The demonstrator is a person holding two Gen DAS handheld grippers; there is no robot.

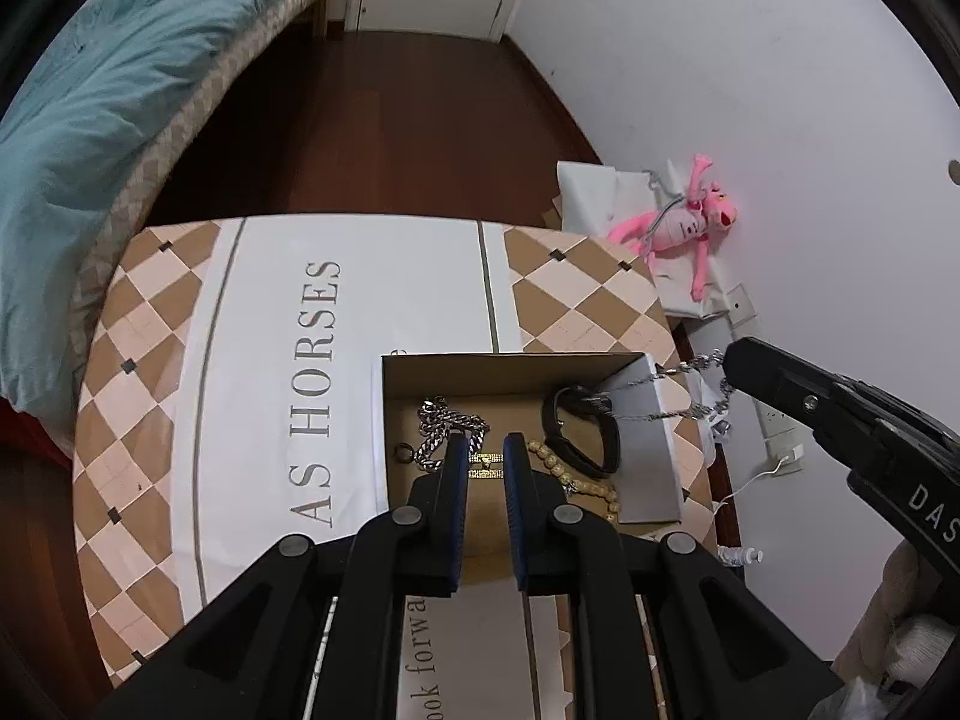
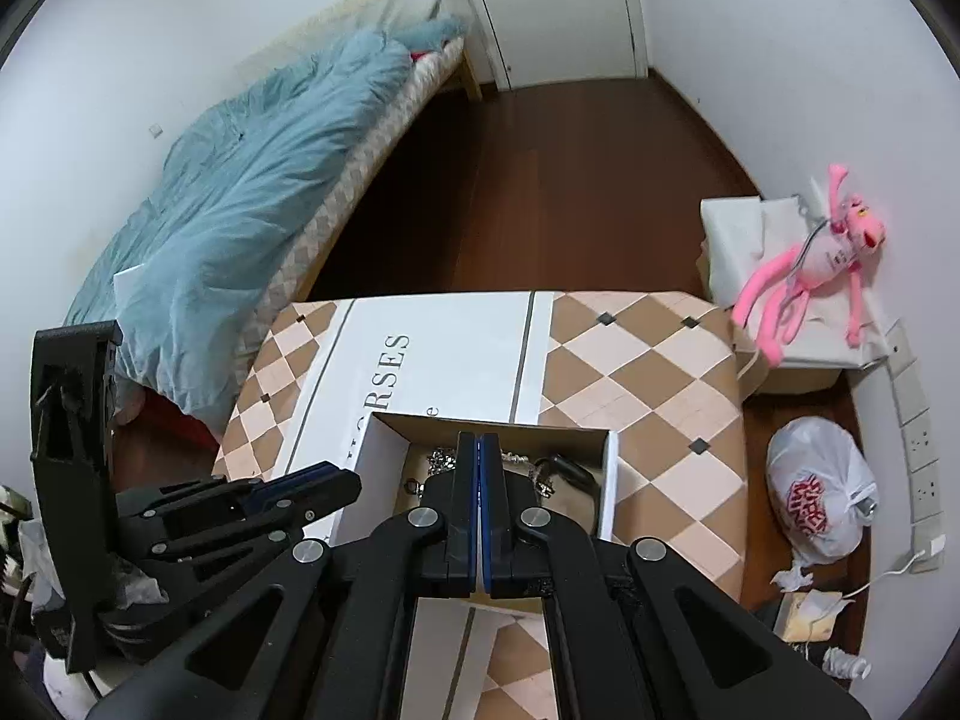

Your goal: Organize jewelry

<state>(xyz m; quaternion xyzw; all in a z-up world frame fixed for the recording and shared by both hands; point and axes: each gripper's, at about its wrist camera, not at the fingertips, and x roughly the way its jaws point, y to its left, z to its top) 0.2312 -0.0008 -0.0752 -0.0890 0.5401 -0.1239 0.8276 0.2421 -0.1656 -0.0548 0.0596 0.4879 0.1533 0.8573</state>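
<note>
Box [image 1: 510,375] — chains, beads, perhaps 1 black bracelet [image 1: 579,435].

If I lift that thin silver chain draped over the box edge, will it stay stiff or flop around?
The thin silver chain probably flops: it sags between the open cardboard box and the right hand-held gripper. It likely snags too, since it appears to run through the black bracelet.

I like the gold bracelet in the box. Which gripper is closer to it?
Left. The left gripper hangs open right over the gold bracelet in the box. The right gripper is off beyond the box's right wall, shut on a silver chain.
</note>
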